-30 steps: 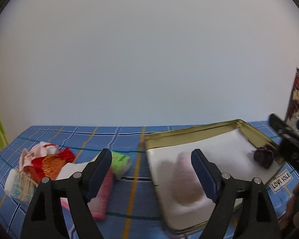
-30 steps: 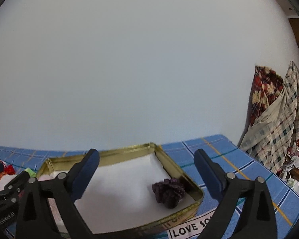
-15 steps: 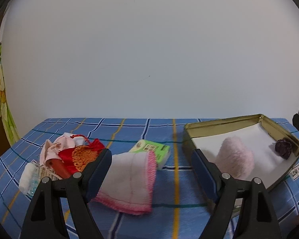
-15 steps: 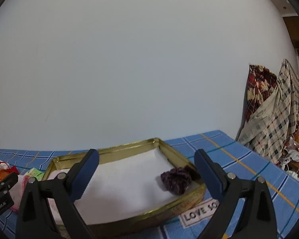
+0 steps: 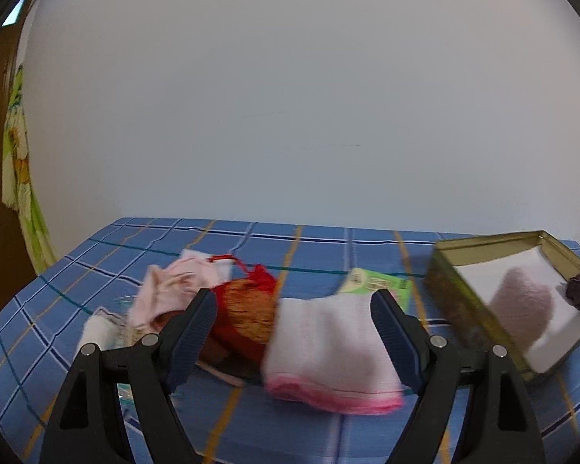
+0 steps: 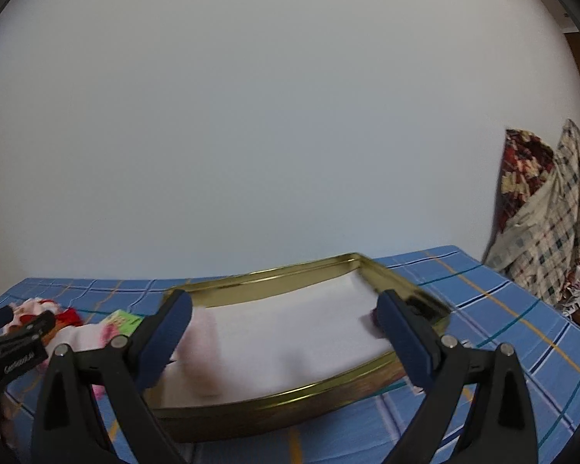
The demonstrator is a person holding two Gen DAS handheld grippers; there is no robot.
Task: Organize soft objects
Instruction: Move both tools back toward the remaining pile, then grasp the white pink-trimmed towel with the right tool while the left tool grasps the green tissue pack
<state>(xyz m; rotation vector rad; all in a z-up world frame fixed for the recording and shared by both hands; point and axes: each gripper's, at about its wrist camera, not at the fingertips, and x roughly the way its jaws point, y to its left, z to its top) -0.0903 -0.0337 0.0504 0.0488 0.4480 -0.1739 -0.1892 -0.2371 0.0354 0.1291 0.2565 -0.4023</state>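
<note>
The left hand-held gripper [image 5: 294, 332] is wide and holds nothing. The white cloth with pink trim [image 5: 330, 352] lies right ahead, between its fingers. It looks ready to grab it next, then carry it right to the gold tin [image 5: 468, 315]. The right hand-held gripper [image 6: 284, 334] waits wide, facing the tin.

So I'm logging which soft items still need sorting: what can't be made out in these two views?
- Dark purple fuzzy item: in the right wrist view the right gripper's finger hides nearly all of it.
- Red and orange pouch: left wrist view, lower part behind the left gripper's finger.
- White towel with pink trim: motion-blurred.
- Label by the gold tin tray: cut off, unreadable.
</note>
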